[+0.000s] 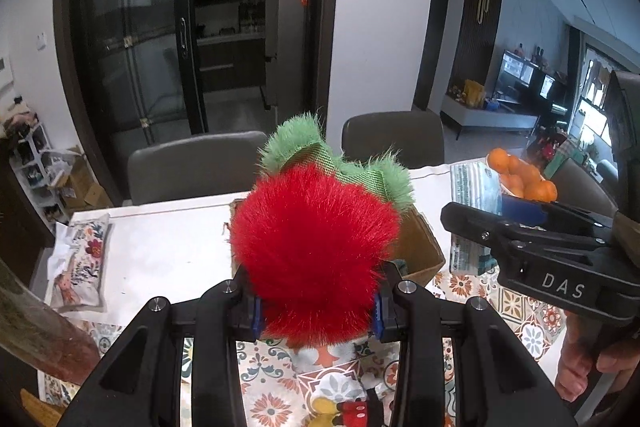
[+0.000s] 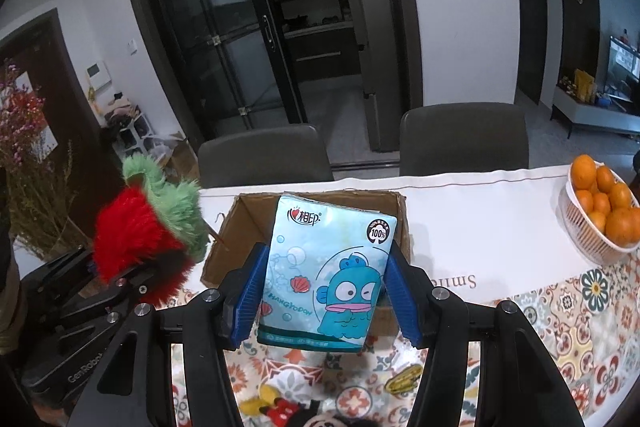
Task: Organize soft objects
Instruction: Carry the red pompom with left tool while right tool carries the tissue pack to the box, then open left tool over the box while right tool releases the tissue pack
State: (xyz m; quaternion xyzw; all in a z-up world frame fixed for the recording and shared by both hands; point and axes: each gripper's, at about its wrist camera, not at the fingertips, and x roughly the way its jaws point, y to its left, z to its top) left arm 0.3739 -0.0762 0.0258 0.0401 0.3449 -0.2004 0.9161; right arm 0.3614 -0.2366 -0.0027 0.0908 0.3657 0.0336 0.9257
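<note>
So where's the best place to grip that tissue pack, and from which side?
Across its two long edges at mid-height, coming from its lower end, as the right gripper does now. The tissue pack is flat and rectangular, so its narrow width fits between the pads, and the soft filling likely gives enough to seat them. The printed face stays clear, and the top end is free to go first into the box.
</note>
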